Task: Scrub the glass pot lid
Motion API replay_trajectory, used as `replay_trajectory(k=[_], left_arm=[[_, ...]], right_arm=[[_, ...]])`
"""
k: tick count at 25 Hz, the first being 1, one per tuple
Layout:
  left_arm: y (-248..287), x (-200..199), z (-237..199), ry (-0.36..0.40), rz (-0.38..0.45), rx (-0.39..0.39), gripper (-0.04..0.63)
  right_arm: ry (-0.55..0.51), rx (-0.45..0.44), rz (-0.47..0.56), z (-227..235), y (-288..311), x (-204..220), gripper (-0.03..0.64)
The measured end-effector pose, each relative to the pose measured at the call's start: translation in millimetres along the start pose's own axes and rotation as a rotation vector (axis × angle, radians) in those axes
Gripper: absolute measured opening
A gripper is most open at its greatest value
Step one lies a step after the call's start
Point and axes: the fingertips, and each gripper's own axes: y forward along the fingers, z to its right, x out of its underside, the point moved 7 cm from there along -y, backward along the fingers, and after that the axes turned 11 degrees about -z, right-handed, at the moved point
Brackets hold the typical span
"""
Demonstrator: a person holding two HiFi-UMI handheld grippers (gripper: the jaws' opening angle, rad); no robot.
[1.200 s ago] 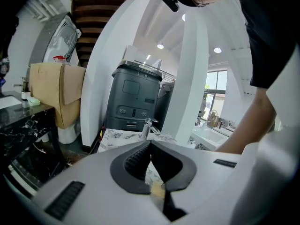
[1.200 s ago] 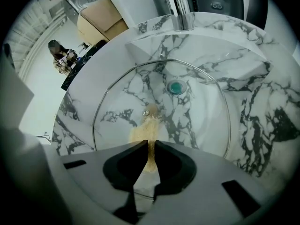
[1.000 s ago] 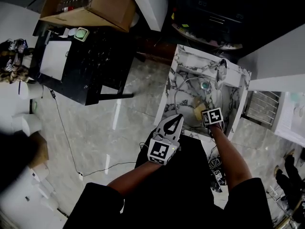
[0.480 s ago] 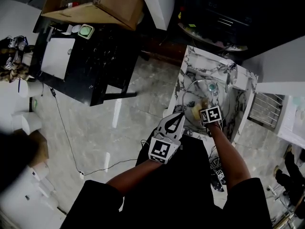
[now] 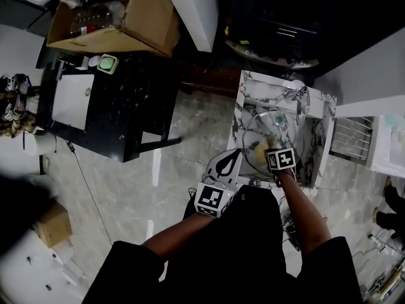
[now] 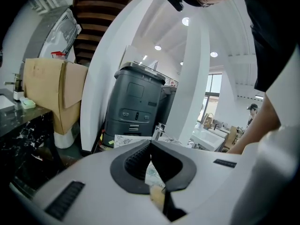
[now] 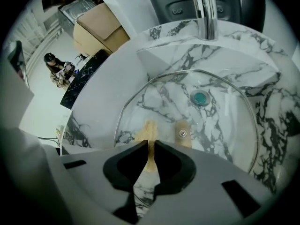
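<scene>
The glass pot lid (image 7: 211,125) lies in the marble sink (image 7: 243,46), right under the right hand-held gripper (image 7: 150,144).

The right hand-held gripper's jaws are almost together and pinch a thin tan scrub pad (image 7: 148,131). The pad sticks out past the jaw tips and its far end sits on the glass. It is just to the left of the lid's tan knob (image 7: 183,134). The lid's round rim fills most of the sink bowl, and the green drain (image 7: 200,97) shows through the glass. A shiny tap (image 7: 206,11) stands at the far side of the sink. The left hand-held gripper (image 5: 236,153) is held by the near left edge of the sink, off the lid, with its jaw tips pressed together.
</scene>
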Motion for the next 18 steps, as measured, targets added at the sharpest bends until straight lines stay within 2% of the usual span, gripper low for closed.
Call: replay_trajectory(k=[4,8,14,16,18], left_arm=[[2.8,-3.5,-5.3,0.013,0.007,0.033,0.015],[3.6,-10.9,-10.1,0.013,0.022,0.061,0.015],[6.0,-20.3,-9.6,-0.059,0.022,0.132,0.015],[5.3,-24.5,-2.7,-0.040,0.024,0.157,0.015],[4.2,-28.3,9.2,0.012,0.034,0.183,0.015]], right_arm=[[0.012,0.007,0.123,-13.2,-27.8,0.3,0.057],[0.087,0.026,0.277,-23.8,-65.5,11.6,0.057],[0.173,0.145,0.479,-44.1,-128.5,35.0,0.057],[0.172,0.172,0.534,-54.7,-147.1,40.5,0.057],[0.152,0.195,0.602,-67.2,-168.7,43.1,0.057]])
